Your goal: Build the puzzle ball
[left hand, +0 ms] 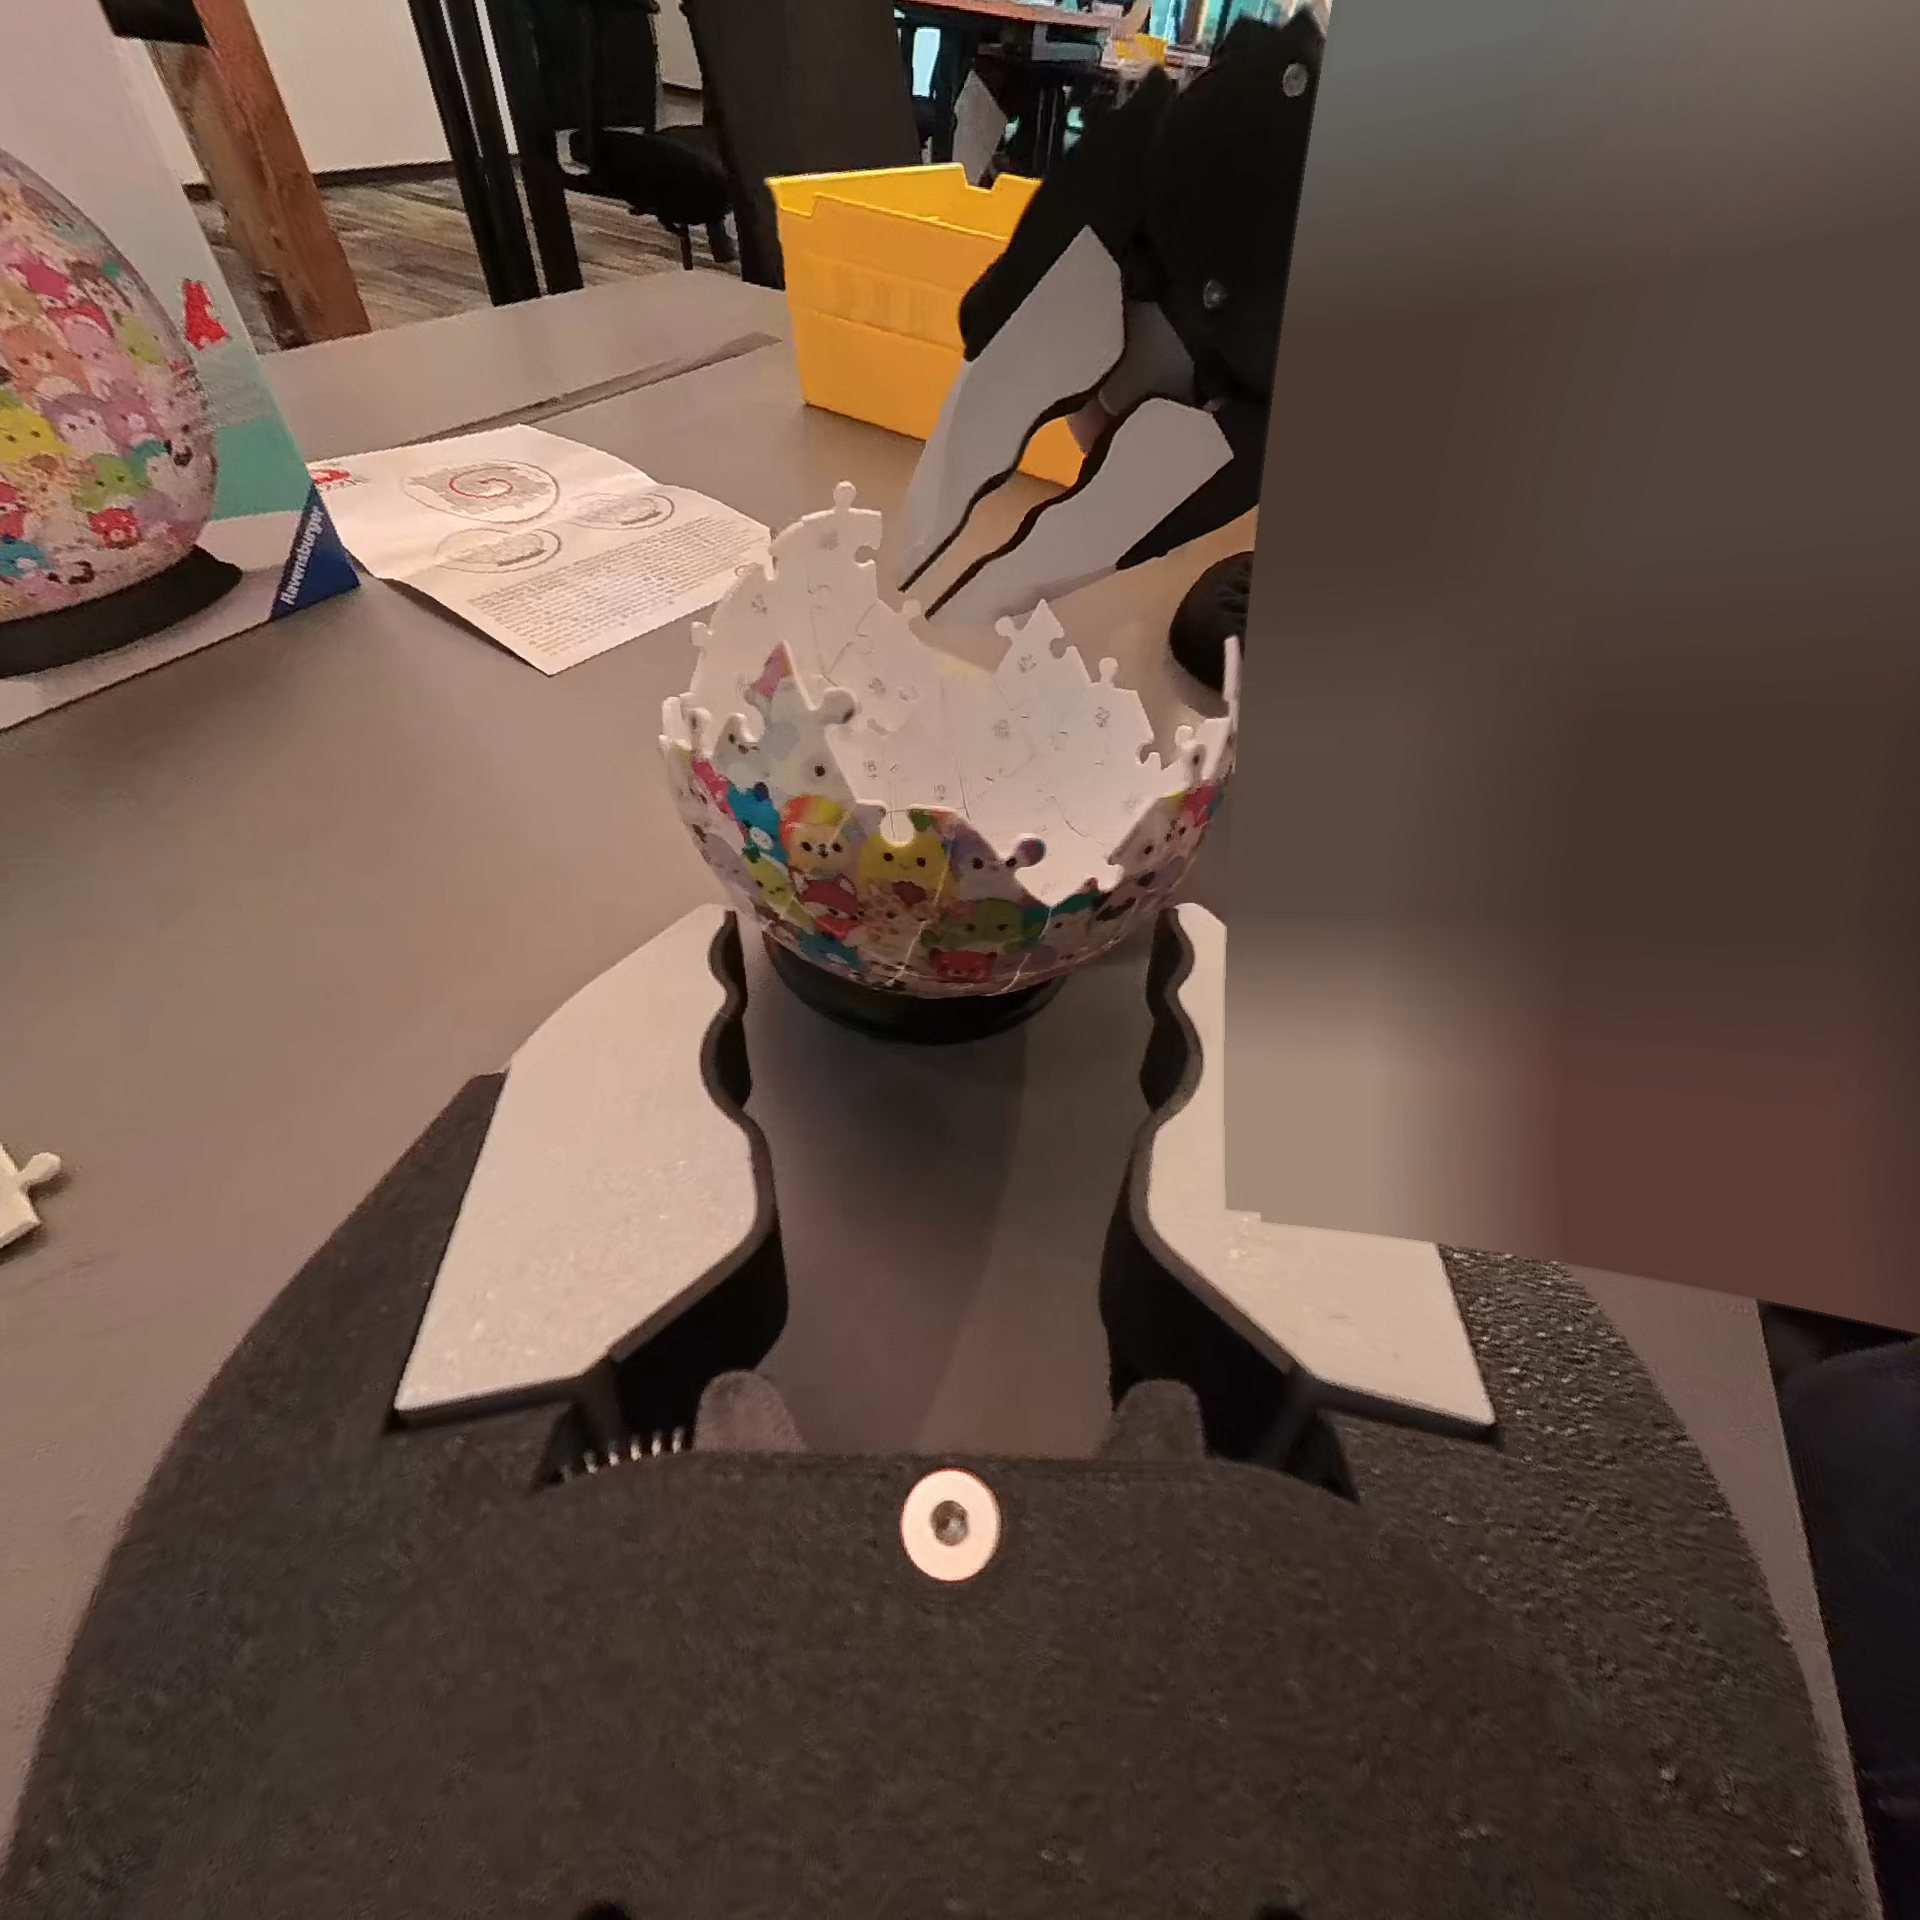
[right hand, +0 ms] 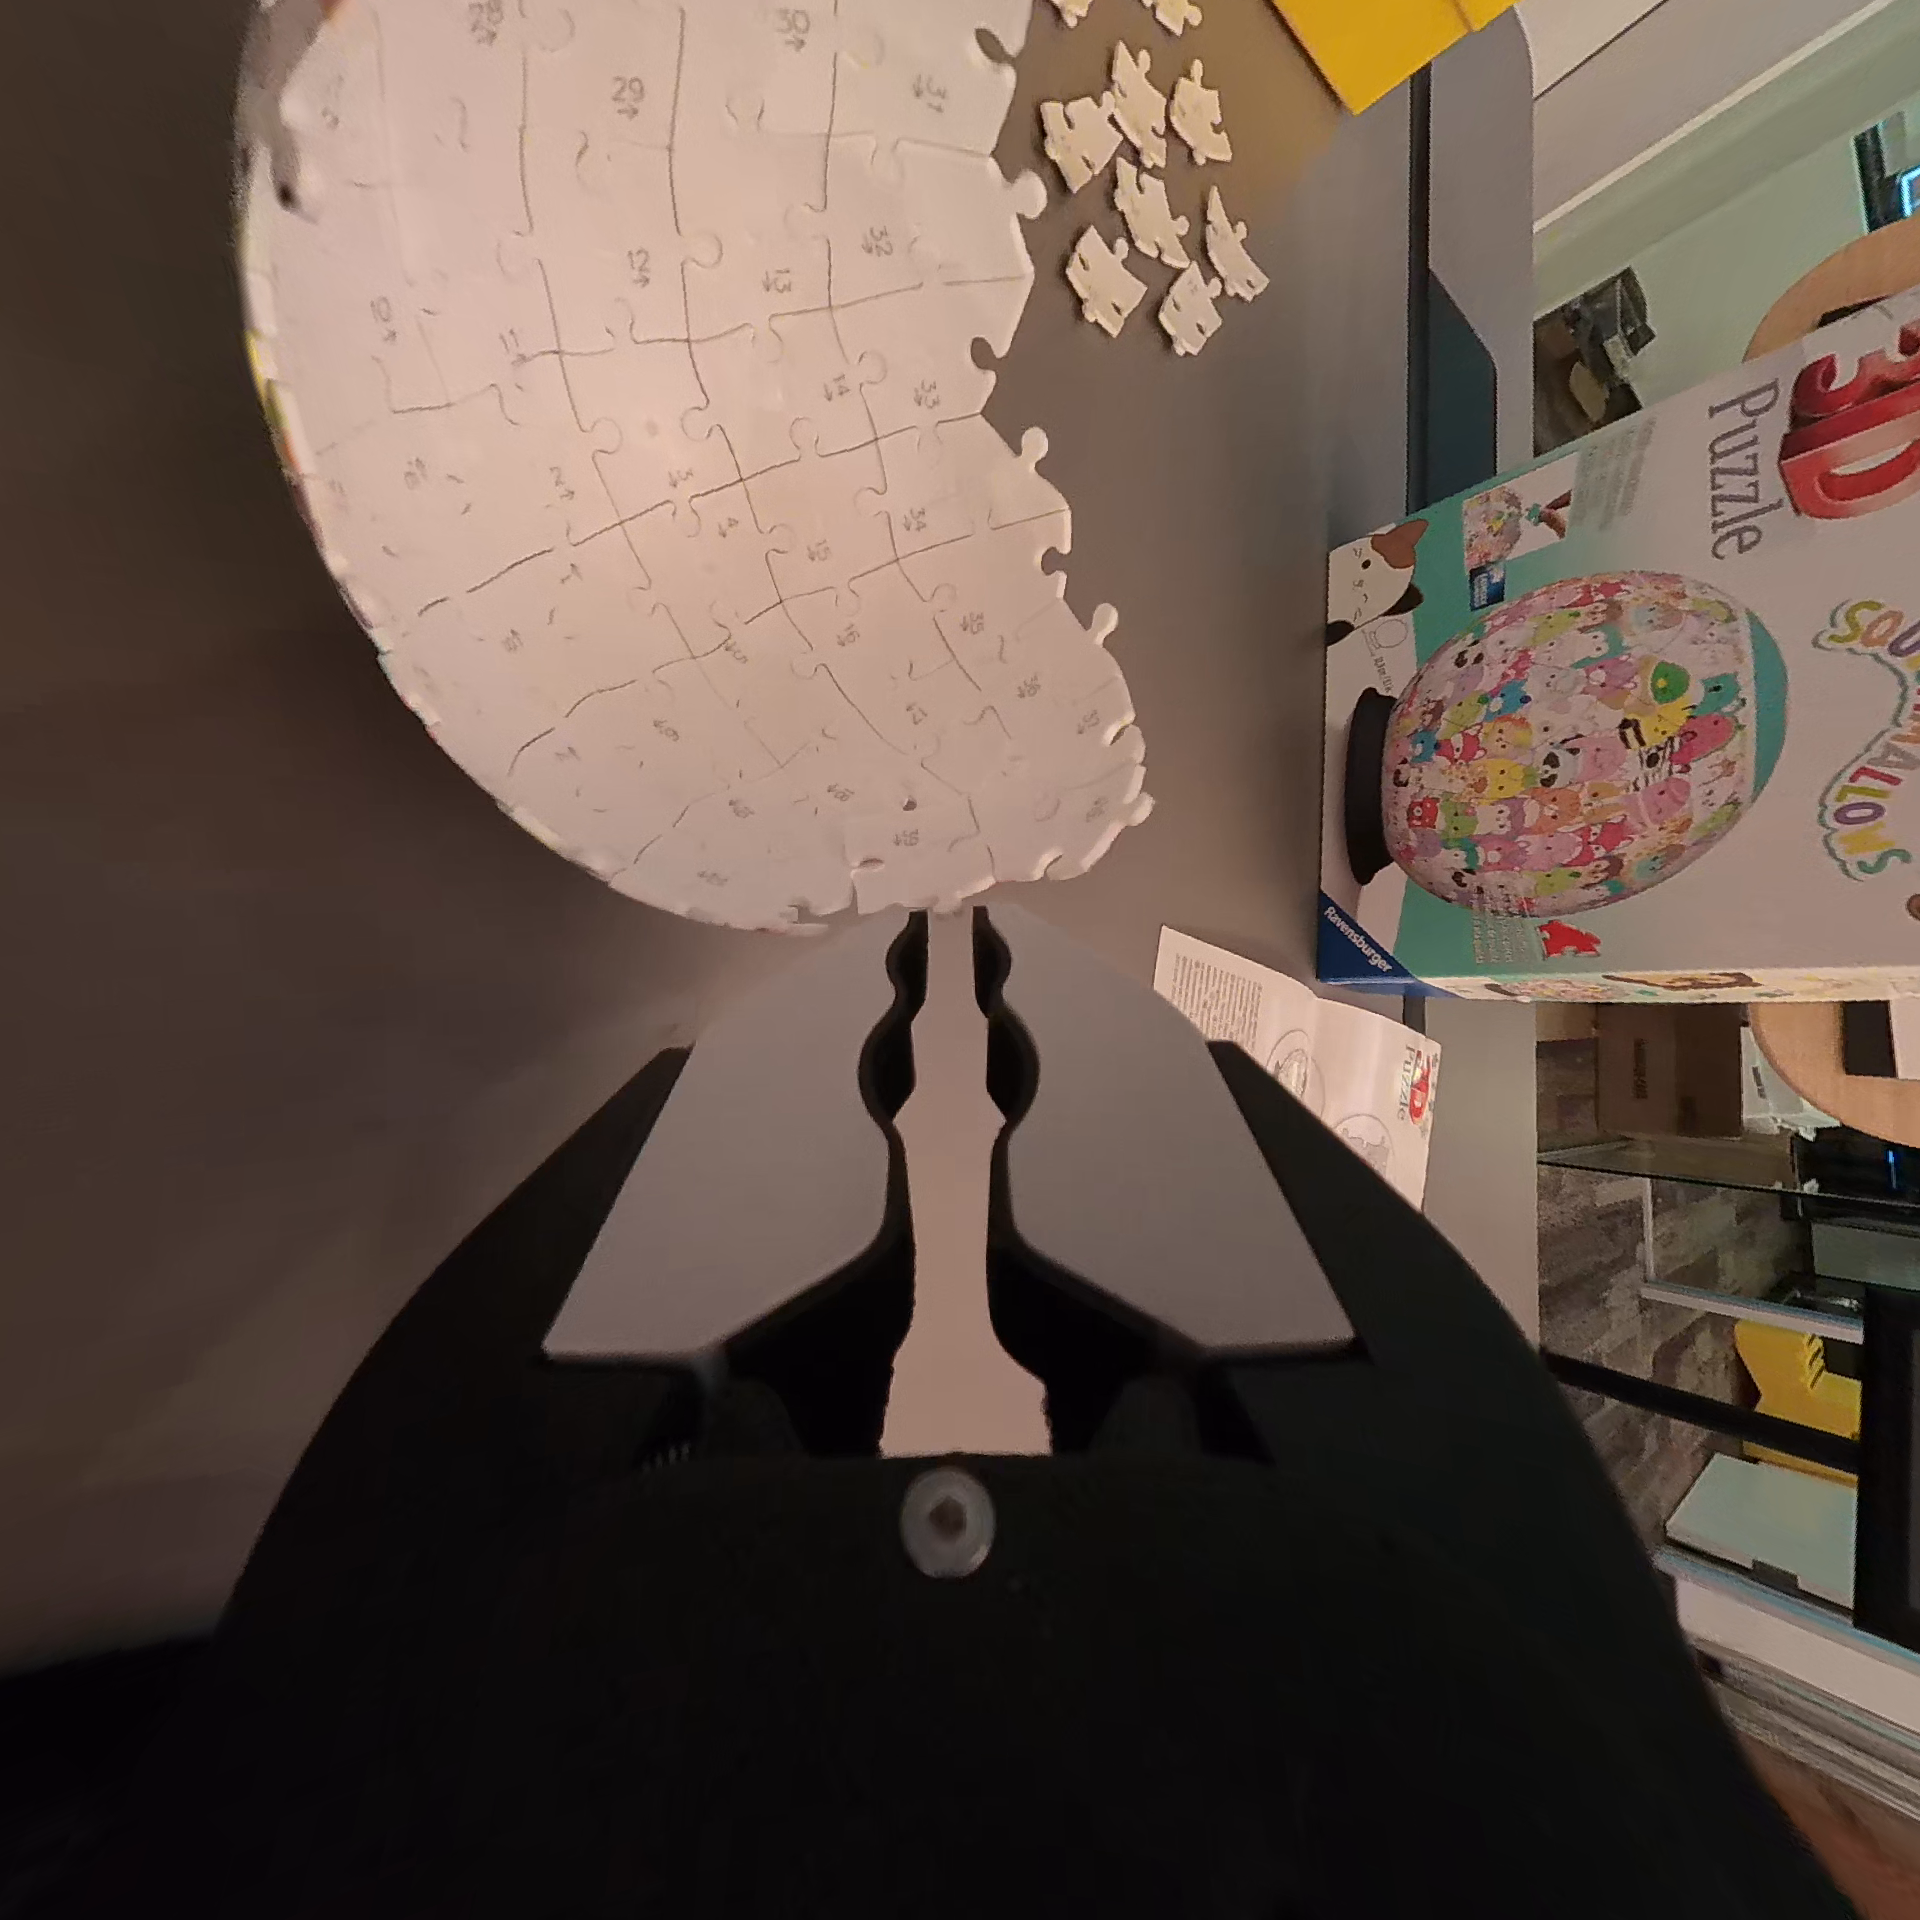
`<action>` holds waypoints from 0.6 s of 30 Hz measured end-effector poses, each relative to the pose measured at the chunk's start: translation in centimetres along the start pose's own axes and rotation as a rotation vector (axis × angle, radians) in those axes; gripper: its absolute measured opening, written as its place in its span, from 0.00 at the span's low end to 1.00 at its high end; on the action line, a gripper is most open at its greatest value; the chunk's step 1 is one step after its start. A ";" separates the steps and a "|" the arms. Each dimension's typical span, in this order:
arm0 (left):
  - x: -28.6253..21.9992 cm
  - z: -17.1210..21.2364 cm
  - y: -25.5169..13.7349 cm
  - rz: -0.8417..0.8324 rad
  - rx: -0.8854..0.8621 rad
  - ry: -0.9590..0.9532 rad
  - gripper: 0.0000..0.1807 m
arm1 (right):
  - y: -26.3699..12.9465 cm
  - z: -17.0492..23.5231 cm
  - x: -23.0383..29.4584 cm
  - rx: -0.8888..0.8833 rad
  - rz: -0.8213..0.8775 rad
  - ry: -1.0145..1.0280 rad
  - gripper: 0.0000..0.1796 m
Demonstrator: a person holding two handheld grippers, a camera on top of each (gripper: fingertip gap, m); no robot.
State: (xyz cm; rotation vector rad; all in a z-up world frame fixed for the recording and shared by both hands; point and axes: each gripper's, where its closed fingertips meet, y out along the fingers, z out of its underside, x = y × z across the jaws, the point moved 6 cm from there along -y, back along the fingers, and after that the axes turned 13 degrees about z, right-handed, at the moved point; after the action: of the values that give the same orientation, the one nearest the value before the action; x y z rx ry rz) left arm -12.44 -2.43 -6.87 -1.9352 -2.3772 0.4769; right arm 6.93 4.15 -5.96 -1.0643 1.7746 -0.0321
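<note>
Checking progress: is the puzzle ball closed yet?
Open: the colourful half-built puzzle ball on its black stand has a jagged rim and white inside showing.

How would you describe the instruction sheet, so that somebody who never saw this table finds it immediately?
Start at the big puzzle box standing at the left of the grey table. Beside its corner, towards the half-built puzzle ball, lies the instruction sheet. It is the only flat, creased white paper with printed diagrams.

An office-like workroom: beyond the grippers, grey tables (left hand: 312,831), black chairs (left hand: 665,177), yellow storage bins (left hand: 883,301).
</note>
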 end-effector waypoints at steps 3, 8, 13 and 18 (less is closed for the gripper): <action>-0.1 0.1 0.2 0.004 0.019 0.021 0.42 | 0.0 -0.1 0.2 -0.005 -0.001 -0.014 0.04; -0.5 0.4 1.3 -0.012 0.081 0.092 0.45 | 0.0 -0.1 0.1 -0.005 -0.006 -0.010 0.04; -0.3 0.2 1.8 -0.056 0.074 0.095 0.43 | 0.1 0.1 0.2 0.003 -0.008 -0.011 0.04; -0.2 0.1 2.0 -0.089 0.067 0.110 0.42 | 0.1 0.2 0.2 0.007 -0.004 -0.001 0.04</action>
State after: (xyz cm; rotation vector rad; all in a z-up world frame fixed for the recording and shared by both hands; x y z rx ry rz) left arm -10.51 -2.29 -7.41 -1.7716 -2.3362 0.4278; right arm 7.00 4.16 -6.28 -1.0631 1.7699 -0.0403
